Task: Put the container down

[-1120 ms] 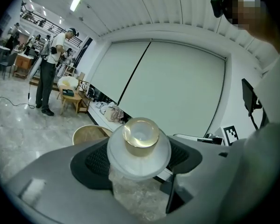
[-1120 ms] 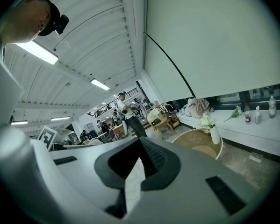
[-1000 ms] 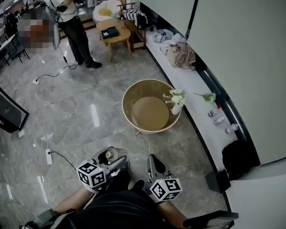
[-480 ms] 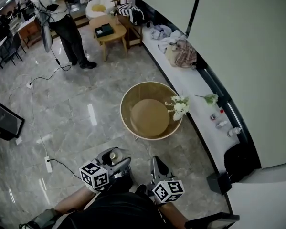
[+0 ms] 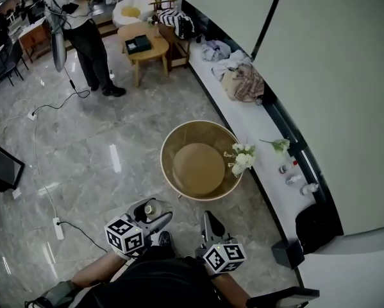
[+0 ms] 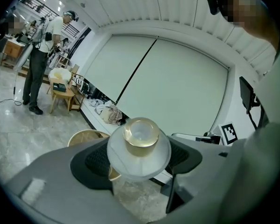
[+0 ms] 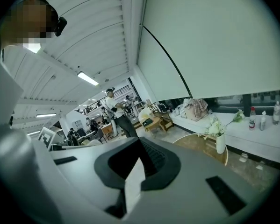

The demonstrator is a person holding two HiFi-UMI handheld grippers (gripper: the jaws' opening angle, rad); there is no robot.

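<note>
A small translucent container (image 6: 139, 146) with a gold neck sits between the jaws of my left gripper (image 6: 139, 154), which is shut on it. In the head view the container (image 5: 147, 208) shows at the tip of the left gripper (image 5: 151, 215), held over the marble floor, short of the round wooden table (image 5: 179, 188). My right gripper (image 5: 208, 222) is beside it. Its jaws are pressed together with nothing in them, as the right gripper (image 7: 140, 144) view shows. A white vase of flowers (image 5: 241, 161) stands at the table's right rim.
A long white ledge (image 5: 256, 130) along the wall carries clothes, a flower stem and small bottles (image 5: 295, 175). A black bag (image 5: 315, 223) sits at its near end. A cable and power strip (image 5: 56, 226) lie on the floor at left. A person (image 5: 83, 24) stands by a small wooden table (image 5: 143, 47) far off.
The round table has drawn closer and lower in the head view. Both grippers stay in the same place before the body, the left still shut on the container.
</note>
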